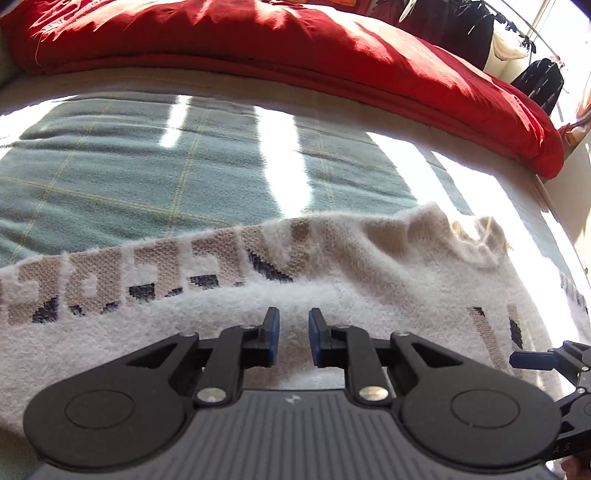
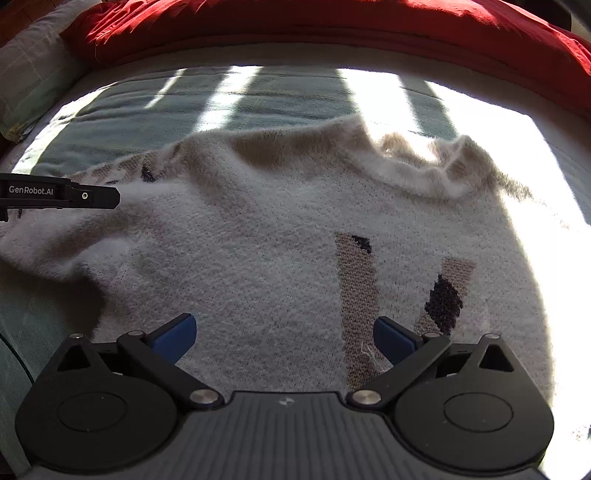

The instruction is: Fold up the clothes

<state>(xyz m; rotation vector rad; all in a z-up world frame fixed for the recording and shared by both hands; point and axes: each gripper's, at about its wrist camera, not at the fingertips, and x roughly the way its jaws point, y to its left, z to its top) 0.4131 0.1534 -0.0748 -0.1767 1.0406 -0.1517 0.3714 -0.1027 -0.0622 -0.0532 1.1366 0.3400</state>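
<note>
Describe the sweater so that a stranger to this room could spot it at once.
Find the bed with the green checked sheet and the red duvet bunched along its far side. The sweater lies spread on the sheet, nearer than the duvet. It alone is fluffy white knit, with tan and dark block lettering.

Both wrist cameras are looking steeply down, close over the white sweater (image 1: pixel 369 295), sharing its collar and the red duvet (image 2: pixel 332 26).

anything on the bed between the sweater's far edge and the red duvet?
Nothing: only the bare green checked blanket lies between the sweater and the red duvet, crossed by sun stripes. The left wrist view shows it best.
</note>
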